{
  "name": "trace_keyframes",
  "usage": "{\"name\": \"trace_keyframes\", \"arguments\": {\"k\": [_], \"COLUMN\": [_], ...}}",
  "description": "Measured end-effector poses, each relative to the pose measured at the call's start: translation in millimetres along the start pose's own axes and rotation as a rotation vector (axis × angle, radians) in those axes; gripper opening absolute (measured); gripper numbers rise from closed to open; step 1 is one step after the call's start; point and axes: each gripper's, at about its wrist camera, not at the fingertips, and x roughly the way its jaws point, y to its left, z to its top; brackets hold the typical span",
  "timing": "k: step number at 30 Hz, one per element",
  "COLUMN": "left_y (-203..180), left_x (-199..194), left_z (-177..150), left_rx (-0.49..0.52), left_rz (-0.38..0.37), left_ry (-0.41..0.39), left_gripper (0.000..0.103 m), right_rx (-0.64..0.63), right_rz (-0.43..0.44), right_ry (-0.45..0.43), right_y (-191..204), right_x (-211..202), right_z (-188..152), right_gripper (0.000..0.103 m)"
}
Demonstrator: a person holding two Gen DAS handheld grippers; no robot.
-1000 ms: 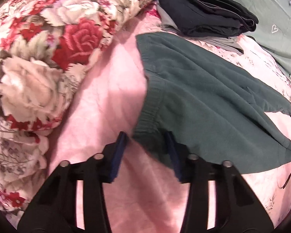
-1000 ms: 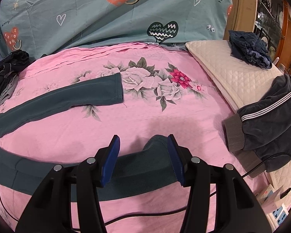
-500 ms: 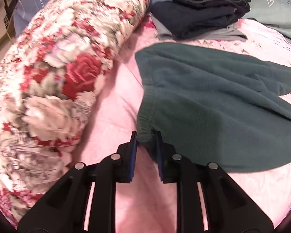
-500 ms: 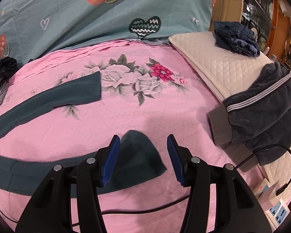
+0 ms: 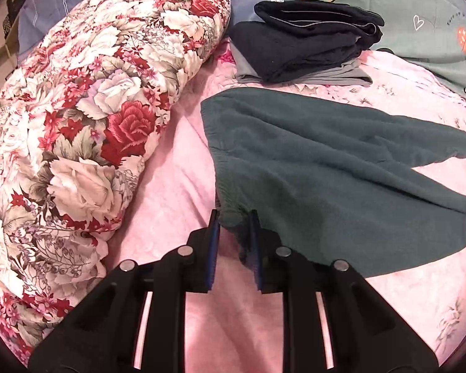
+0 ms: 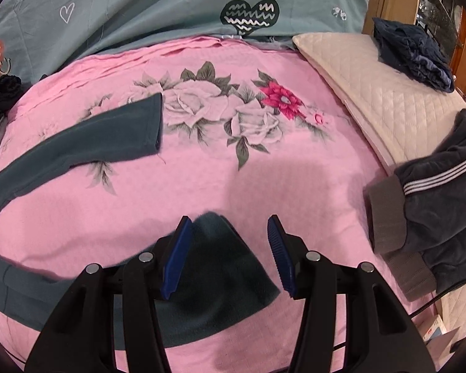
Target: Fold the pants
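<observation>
Dark teal fleece pants (image 5: 326,168) lie spread on the pink floral bedspread (image 5: 177,168). In the left wrist view my left gripper (image 5: 234,214) is shut on the near corner of the waistband, which is lifted slightly off the bed. In the right wrist view the far leg (image 6: 87,136) stretches left across the spread, its cuff near the printed roses. The near leg's end (image 6: 220,264) lies between the fingers of my right gripper (image 6: 230,220), which stands open with both blue pads clear of the cloth.
A rolled red-and-white floral quilt (image 5: 77,118) lies along the left. Folded dark clothes (image 5: 304,46) are stacked beyond the waistband. A cream quilted pad (image 6: 379,99), a striped dark garment (image 6: 435,205) and a black cable (image 6: 444,292) are at the right. A teal heart-print sheet (image 6: 171,3) lies behind.
My left gripper closed on the waistband corner and lifted it a little. My right gripper moved in over the near leg's end, staying open.
</observation>
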Motion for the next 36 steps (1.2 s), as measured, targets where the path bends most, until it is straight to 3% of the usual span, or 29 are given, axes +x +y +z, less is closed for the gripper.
{"name": "trace_keyframes", "arguments": {"k": [3,8,9,10,13,15,18,20,21,22,23,25,31,33,36], "left_y": [-2.9,-6.7,-6.7,-6.3,-3.9,-1.4,0.1,-0.3,-0.7,-0.8,-0.4,4.6,19.8,20.5,14.5], "left_x": [6.4,17.5,18.0,18.5,18.8,18.5,20.3,21.8,22.2,21.7,21.2,20.3,17.1,15.6,14.9], "left_z": [0.1,-2.3,-2.4,-2.3,-1.5,-0.5,1.3,0.2,-0.5,-1.7,-2.6,-4.7,-8.2,-9.7,-10.7], "left_rx": [0.000,-0.014,-0.017,-0.023,-0.041,-0.054,-0.063,-0.064,-0.061,-0.056,-0.055,-0.065,-0.108,-0.120,-0.114], "left_rz": [-0.009,-0.045,-0.052,-0.062,-0.069,-0.067,-0.068,-0.070,-0.071,-0.073,-0.075,-0.087,-0.145,-0.175,-0.211], "left_ry": [0.013,0.038,0.037,0.037,0.035,0.033,0.038,0.046,0.049,0.050,0.049,0.055,0.071,0.073,0.074], "left_gripper": [0.018,0.018,0.018,0.018,0.018,0.018,0.018,0.018,0.018,0.018,0.019,0.019,0.024,0.033,0.036], "right_rx": [0.025,-0.011,-0.020,-0.030,-0.065,-0.035,0.088,0.135,0.128,0.106,0.083,0.052,0.081,0.081,0.077], "right_rz": [0.027,0.037,0.047,0.067,0.061,0.059,0.021,0.041,0.029,-0.014,-0.040,-0.051,0.024,0.044,0.069], "right_ry": [-0.017,0.046,0.066,0.089,0.085,0.038,-0.101,-0.130,-0.101,-0.042,-0.009,-0.026,-0.086,-0.094,-0.090], "right_y": [-4.3,5.7,9.0,13.2,23.8,22.2,4.8,2.7,6.5,13.3,18.7,24.6,15.8,9.8,6.6], "right_x": [-6.1,9.8,14.9,19.8,19.4,11.0,-6.1,-0.3,9.8,23.5,30.9,27.6,-15.1,-28.1,-38.2], "right_z": [4.6,3.0,2.4,1.6,1.1,6.2,19.6,25.6,27.2,27.2,25.8,22.8,5.7,-2.7,-13.9], "right_gripper": [0.052,0.052,0.045,0.029,0.010,0.009,0.009,0.016,0.042,0.062,0.062,0.062,0.062,0.062,0.062]}}
